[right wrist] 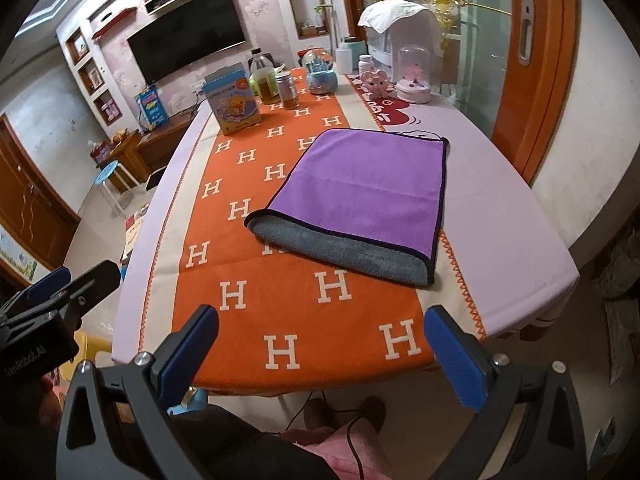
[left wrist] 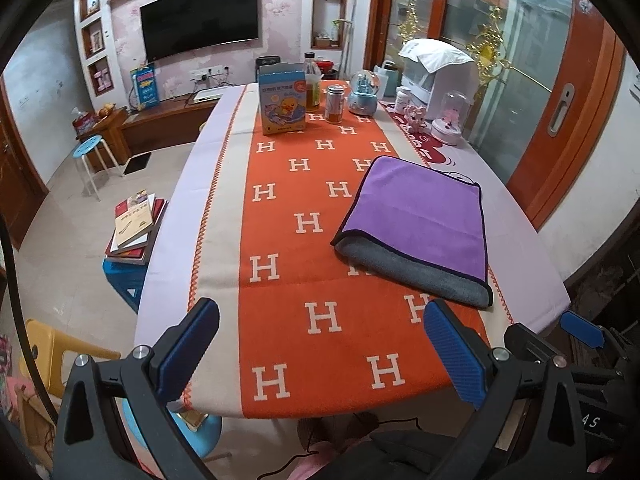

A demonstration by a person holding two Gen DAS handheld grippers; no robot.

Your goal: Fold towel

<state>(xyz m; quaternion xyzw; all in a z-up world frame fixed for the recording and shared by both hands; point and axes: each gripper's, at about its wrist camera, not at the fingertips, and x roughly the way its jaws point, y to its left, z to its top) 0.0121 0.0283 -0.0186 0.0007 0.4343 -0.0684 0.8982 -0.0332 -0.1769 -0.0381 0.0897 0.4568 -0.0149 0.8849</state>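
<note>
A purple towel point(left wrist: 416, 216) with a grey underside and black trim lies folded over on the table, on the right part of the orange runner; it also shows in the right wrist view point(right wrist: 360, 196). Its grey lower layer sticks out along the near edge. My left gripper point(left wrist: 320, 352) is open and empty, held over the table's near edge, short of the towel and to its left. My right gripper point(right wrist: 320, 352) is open and empty, also at the near edge, in front of the towel. The right gripper shows at the left view's right edge point(left wrist: 580, 332).
An orange runner with white H marks point(left wrist: 316, 200) covers the table's middle. At the far end stand a blue duck box point(left wrist: 282, 100), a bottle point(left wrist: 312, 84), a jar point(left wrist: 335, 104), a snow globe point(left wrist: 363, 92) and a white appliance point(left wrist: 444, 76). Books point(left wrist: 134, 224) lie on a stool left.
</note>
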